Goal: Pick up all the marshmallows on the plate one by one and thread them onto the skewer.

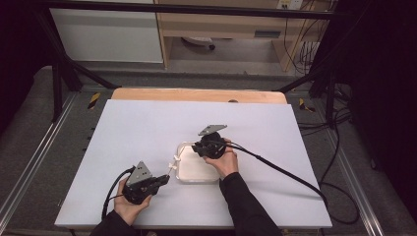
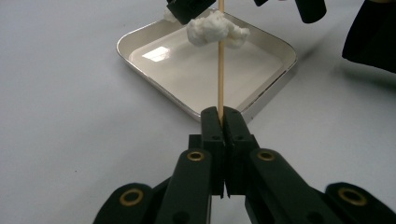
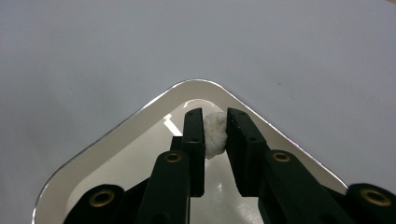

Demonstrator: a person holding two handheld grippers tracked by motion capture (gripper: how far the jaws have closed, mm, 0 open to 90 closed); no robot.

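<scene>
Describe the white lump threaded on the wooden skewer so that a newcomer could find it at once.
Start at the white table and find the shallow white square tray near its middle. Above the tray, the left gripper holds a thin wooden skewer. The white fluffy lump is speared on that skewer, unlike the second white piece, pinched in the right gripper.

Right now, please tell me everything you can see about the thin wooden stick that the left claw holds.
The thin wooden stick is pale, straight and slender, like a skewer. The left claw is shut on its lower end, so it points away from the claw, out over the shallow white square tray. A soft white lump like marshmallow is threaded on it, above the tray. The stick's far end runs out of the left gripper view. In the high view it reaches towards the tray's left edge.
</scene>
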